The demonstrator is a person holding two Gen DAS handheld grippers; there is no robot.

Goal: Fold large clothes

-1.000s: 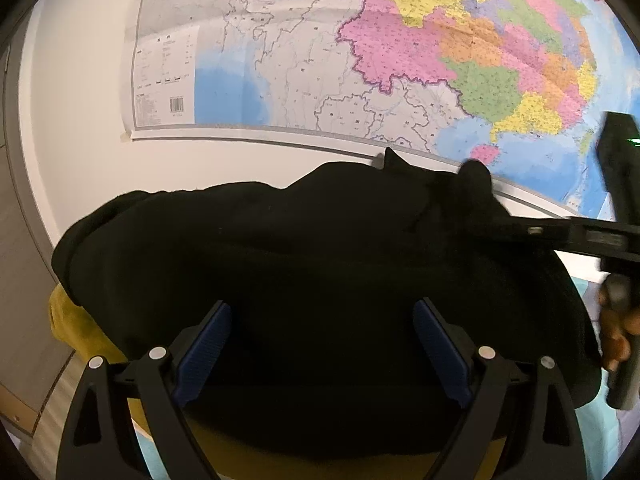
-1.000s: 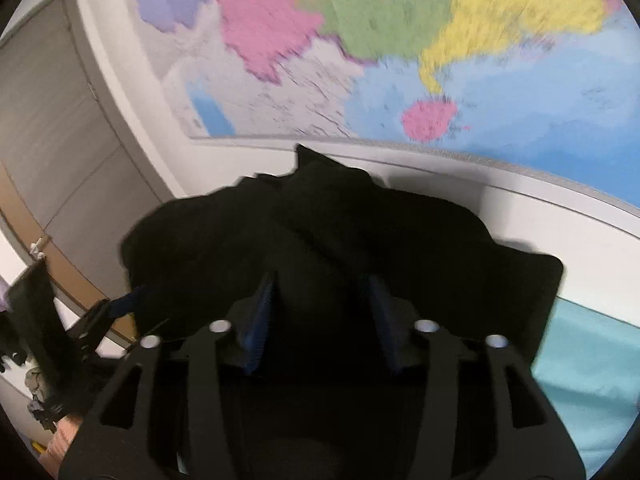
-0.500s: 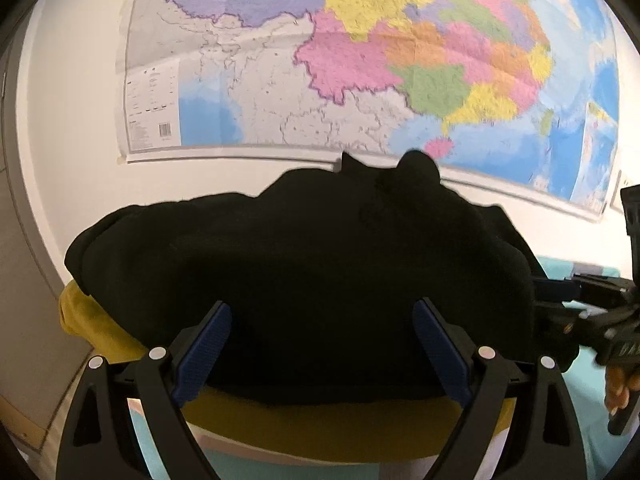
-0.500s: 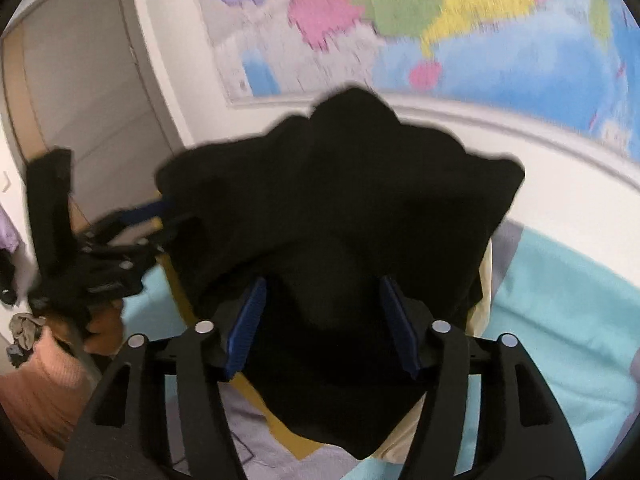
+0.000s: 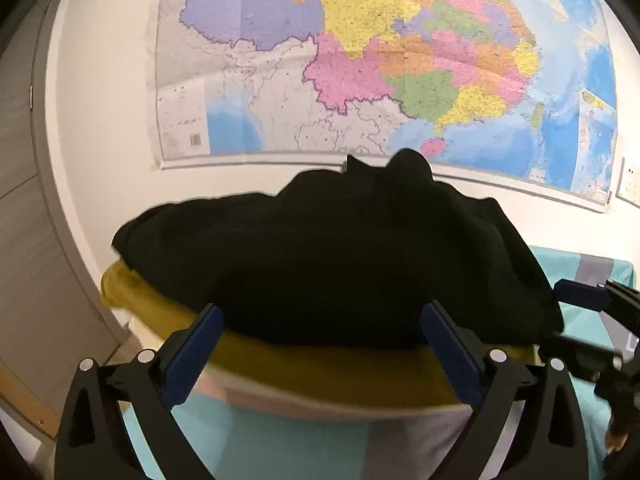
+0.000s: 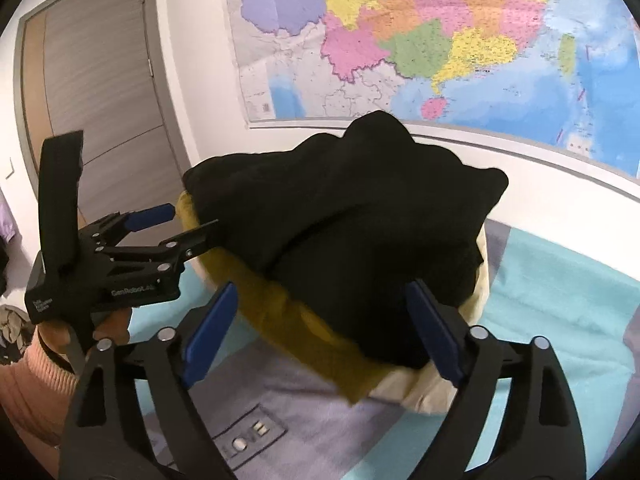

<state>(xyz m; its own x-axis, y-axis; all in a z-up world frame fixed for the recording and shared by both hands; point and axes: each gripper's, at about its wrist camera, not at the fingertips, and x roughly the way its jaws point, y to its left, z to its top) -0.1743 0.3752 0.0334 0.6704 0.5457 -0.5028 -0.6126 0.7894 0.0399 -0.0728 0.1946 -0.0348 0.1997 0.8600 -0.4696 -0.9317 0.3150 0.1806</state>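
At far left of the right wrist view, the left gripper (image 6: 188,222) reaches toward the stack's left edge, jaws opening wide, nothing pinched. Centre: black garment (image 6: 352,224), folded into a lumpy bundle, lies on top of a mustard-yellow garment (image 6: 280,308) and a cream one (image 6: 424,392), all on the teal and grey bed cover (image 6: 560,292). Right gripper (image 6: 324,336) sits just before the stack, jaws opening, black cloth between the blue pads (image 6: 436,332) but not clamped. Wall map (image 6: 440,40) behind.
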